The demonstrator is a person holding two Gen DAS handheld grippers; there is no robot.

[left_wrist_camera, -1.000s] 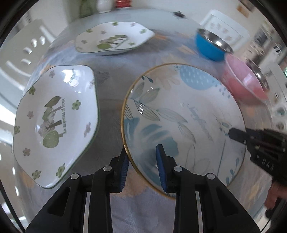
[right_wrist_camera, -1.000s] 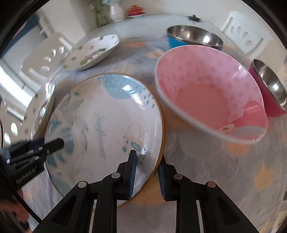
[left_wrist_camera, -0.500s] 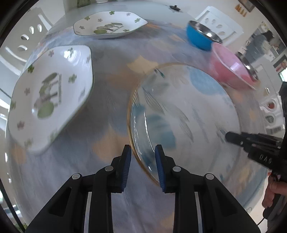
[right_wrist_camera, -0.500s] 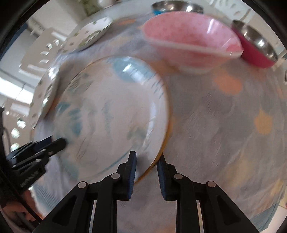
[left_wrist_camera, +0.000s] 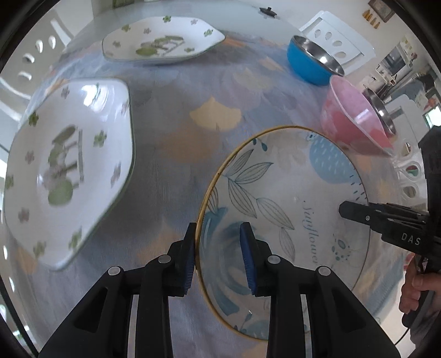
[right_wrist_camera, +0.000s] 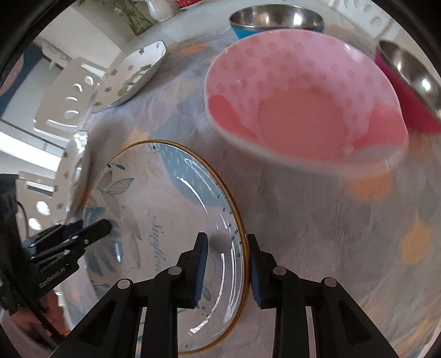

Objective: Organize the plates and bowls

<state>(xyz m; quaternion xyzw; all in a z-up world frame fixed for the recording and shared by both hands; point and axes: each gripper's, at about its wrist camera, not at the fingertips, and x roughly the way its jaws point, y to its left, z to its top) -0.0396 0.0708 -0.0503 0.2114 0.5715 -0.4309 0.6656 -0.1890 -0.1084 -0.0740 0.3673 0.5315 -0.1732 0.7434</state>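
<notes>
A round plate with blue leaves and a gold rim (left_wrist_camera: 278, 198) (right_wrist_camera: 165, 209) is held by both grippers at opposite edges. My left gripper (left_wrist_camera: 217, 253) is shut on its left rim. My right gripper (right_wrist_camera: 226, 264) is shut on its right rim. The right gripper's fingers (left_wrist_camera: 366, 214) show at the far rim in the left wrist view, and the left gripper's fingers (right_wrist_camera: 82, 234) show in the right wrist view. A white hexagonal plate with green flowers (left_wrist_camera: 69, 165) lies left of it. A second one (left_wrist_camera: 162, 46) (right_wrist_camera: 129, 74) lies farther back.
A pink dotted bowl (right_wrist_camera: 300, 102) (left_wrist_camera: 355, 115) stands right of the round plate. A blue steel bowl (left_wrist_camera: 311, 63) (right_wrist_camera: 275, 22) and a red steel bowl (right_wrist_camera: 408, 82) stand behind it. A floral cloth (left_wrist_camera: 193, 115) covers the table. White chairs (right_wrist_camera: 74, 96) stand around.
The round plate has shifted in both views while both grippers stay shut on its rims. The pink bowl now looms closer in the right wrist view.
</notes>
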